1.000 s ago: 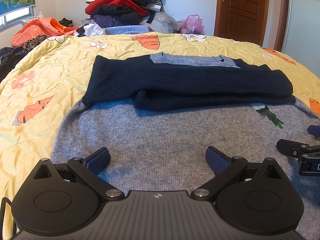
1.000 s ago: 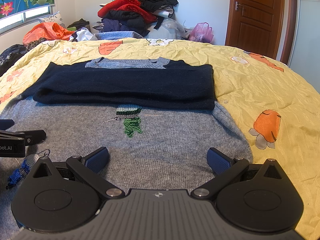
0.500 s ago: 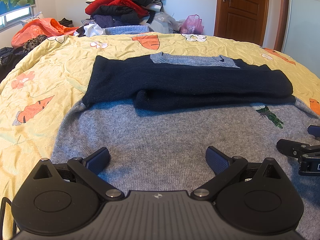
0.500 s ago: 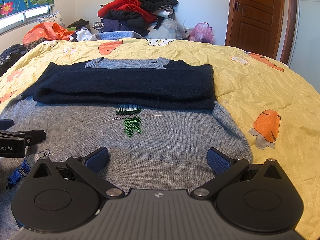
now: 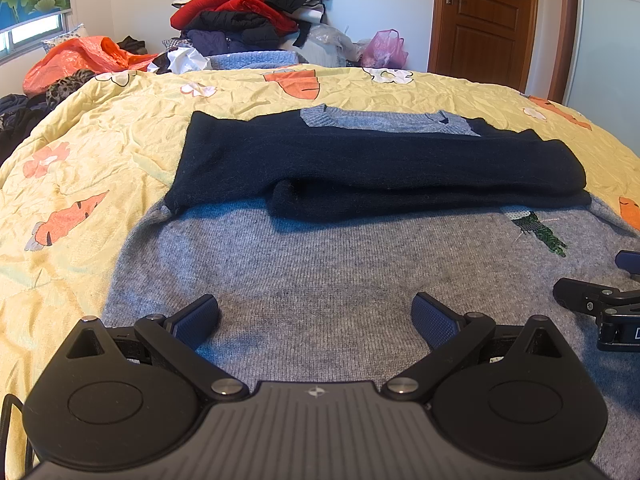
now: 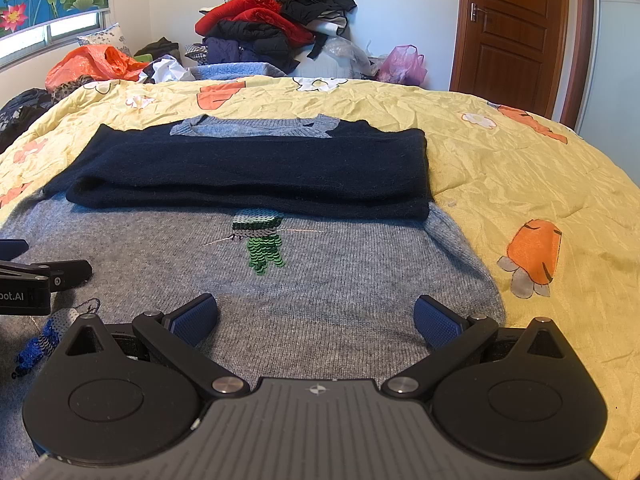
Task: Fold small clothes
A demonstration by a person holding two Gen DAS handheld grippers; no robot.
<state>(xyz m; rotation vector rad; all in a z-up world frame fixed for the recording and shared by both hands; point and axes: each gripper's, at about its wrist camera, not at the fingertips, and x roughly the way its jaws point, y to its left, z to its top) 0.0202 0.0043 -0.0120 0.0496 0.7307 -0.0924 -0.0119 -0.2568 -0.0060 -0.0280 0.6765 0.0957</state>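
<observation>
Nearest me, my left gripper [image 5: 316, 314] and right gripper [image 6: 316, 316] both sit with jaws spread wide, holding nothing, low over the hem of the grey knitted sweater [image 5: 340, 280] spread flat on the yellow carrot-print quilt [image 6: 520, 168]. Farther out, its dark navy sleeves [image 6: 256, 172] lie folded across the chest, above the green sequin patch [image 6: 262, 246]. Beyond the bed stands a heap of red and black clothes [image 5: 248, 12].
</observation>
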